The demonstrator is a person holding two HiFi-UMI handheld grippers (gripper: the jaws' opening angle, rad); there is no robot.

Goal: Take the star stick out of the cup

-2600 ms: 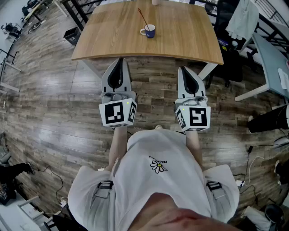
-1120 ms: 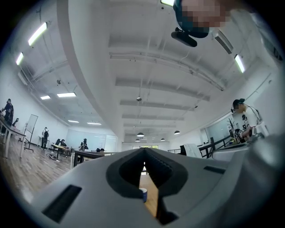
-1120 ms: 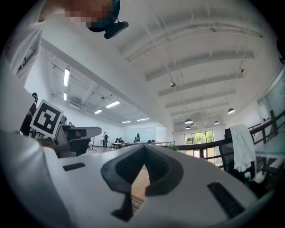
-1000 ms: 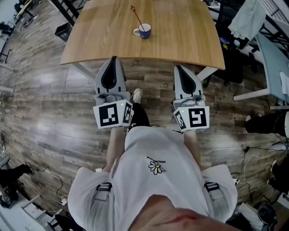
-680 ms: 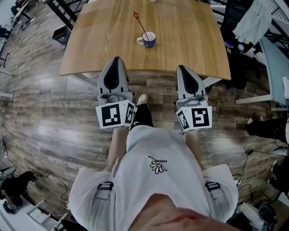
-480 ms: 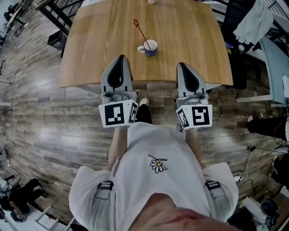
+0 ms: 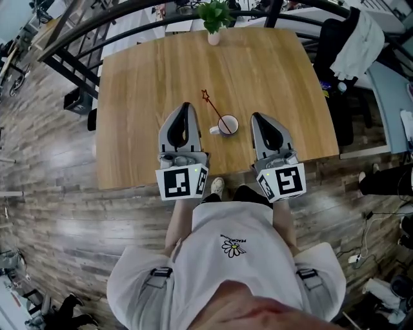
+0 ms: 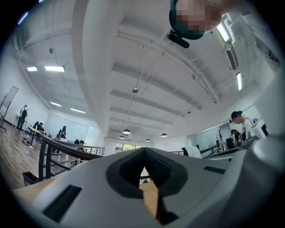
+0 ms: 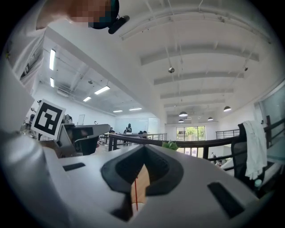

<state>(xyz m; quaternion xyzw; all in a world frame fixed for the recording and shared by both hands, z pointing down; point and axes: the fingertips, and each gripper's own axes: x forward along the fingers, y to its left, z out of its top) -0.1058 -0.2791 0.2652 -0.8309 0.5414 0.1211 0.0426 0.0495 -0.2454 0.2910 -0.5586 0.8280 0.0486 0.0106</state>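
Note:
A white cup [image 7: 227, 126] stands on the wooden table [image 7: 148, 97], near its front edge. A thin red stick [image 7: 216, 111] leans out of it to the upper left and ends in a small star [image 7: 205, 95]. My left gripper [image 7: 185, 108] is shut, just left of the cup, with its tip close beside the stick. To the cup's right my right gripper [image 7: 257, 118] is also shut and holds nothing. In the right gripper view the red stick [image 9: 135, 193] shows through the hollow below the closed jaw tips [image 9: 144, 150]. The left gripper view shows only closed jaws [image 8: 144, 152] and table wood.
A small potted plant [image 7: 213, 16] stands at the table's far edge. An office chair draped with white cloth [image 7: 356, 38] is at the right, beside another desk [image 7: 390, 84]. Black railing [image 7: 77, 32] runs behind the table at the left.
The person has walked up to the table. Both grippers, earlier over the floor short of the table, now reach over its front edge on either side of the cup.

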